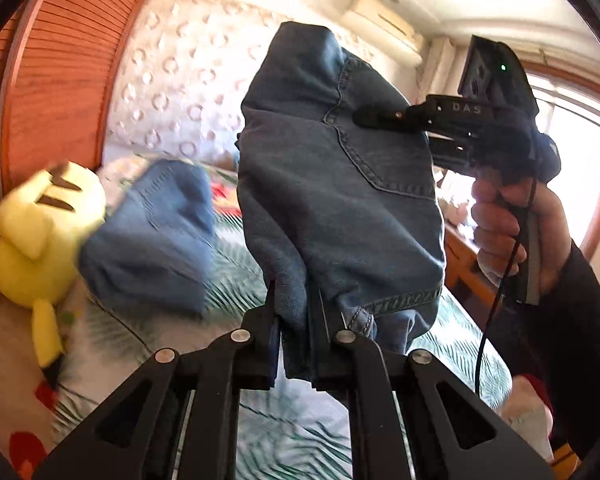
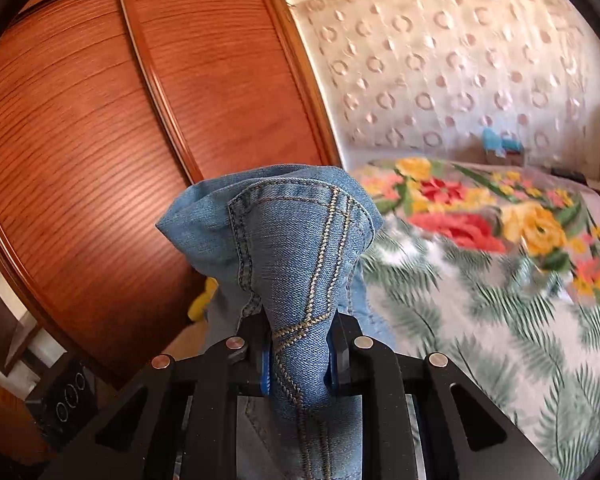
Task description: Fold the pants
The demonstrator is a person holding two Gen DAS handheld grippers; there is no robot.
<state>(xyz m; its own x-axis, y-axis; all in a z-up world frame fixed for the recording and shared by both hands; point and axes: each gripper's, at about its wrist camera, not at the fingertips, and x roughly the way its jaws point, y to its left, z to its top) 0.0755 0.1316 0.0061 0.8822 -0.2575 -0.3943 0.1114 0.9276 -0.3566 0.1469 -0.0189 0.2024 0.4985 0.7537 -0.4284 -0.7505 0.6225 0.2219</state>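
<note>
We see the pants (image 1: 332, 184), blue denim, filling the centre of the left wrist view, lifted clear of the bed (image 1: 292, 432) that shows along the lower part of the frame. A bunched fold of the denim runs down between the fingers of our left gripper (image 1: 296, 320) at lower centre, and the jaws are pressed in on it from both sides, nearly together with only the cloth between them. In the right centre of the same view our right gripper (image 1: 364, 116) reaches in sideways, its fingers clamped flat on the upper part of the pants beside a stitched pocket seam.

In the right wrist view a seamed wad of the denim rises out of the jaws at lower centre, which pinch it tightly. At left in the left wrist view a yellow plush toy (image 1: 36, 236) lies on the bed, a hanging part of the pants just beside it. A wooden wardrobe (image 2: 100, 140) fills the left of the right wrist view.
</note>
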